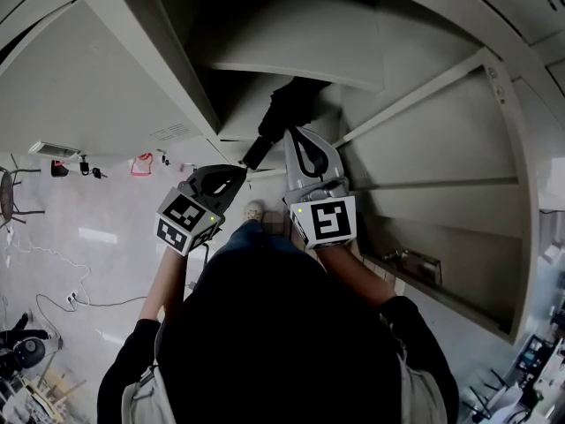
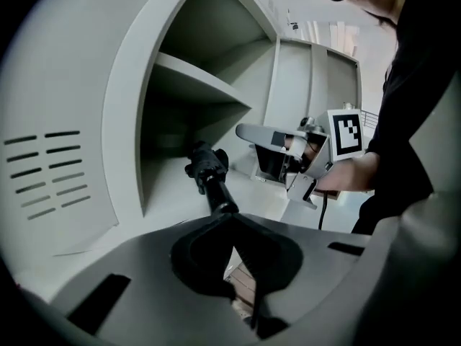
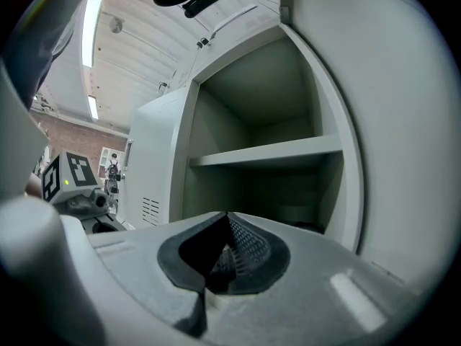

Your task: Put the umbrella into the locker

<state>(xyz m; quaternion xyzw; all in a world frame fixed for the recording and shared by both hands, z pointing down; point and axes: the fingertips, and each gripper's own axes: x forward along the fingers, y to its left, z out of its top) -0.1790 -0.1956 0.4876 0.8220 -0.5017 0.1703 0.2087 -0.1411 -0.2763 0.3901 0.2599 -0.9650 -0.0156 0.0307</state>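
In the locker (image 2: 198,78) — a black umbrella (image 2: 208,167)

Black umbrella (image 1: 281,117) in locker (image 1: 424,87); L tongs (image 1: 238,172) near its outer end, R tongs (image 1: 292,140) beside.

an open locker (image 1: 415,95) fills the space ahead, with a shelf (image 1: 300,64) across its upper part. the umbrella (image 1: 284,113) lies in the compartment under that shelf, far end inside, near end pointing out toward the person. the left gripper (image 1: 240,170) sits right at that near end; whether its tips touch it cannot be told. the right gripper (image 1: 293,138) is just right of the umbrella, beside the left gripper. a vented panel (image 1: 88,78) stands left of the opening.
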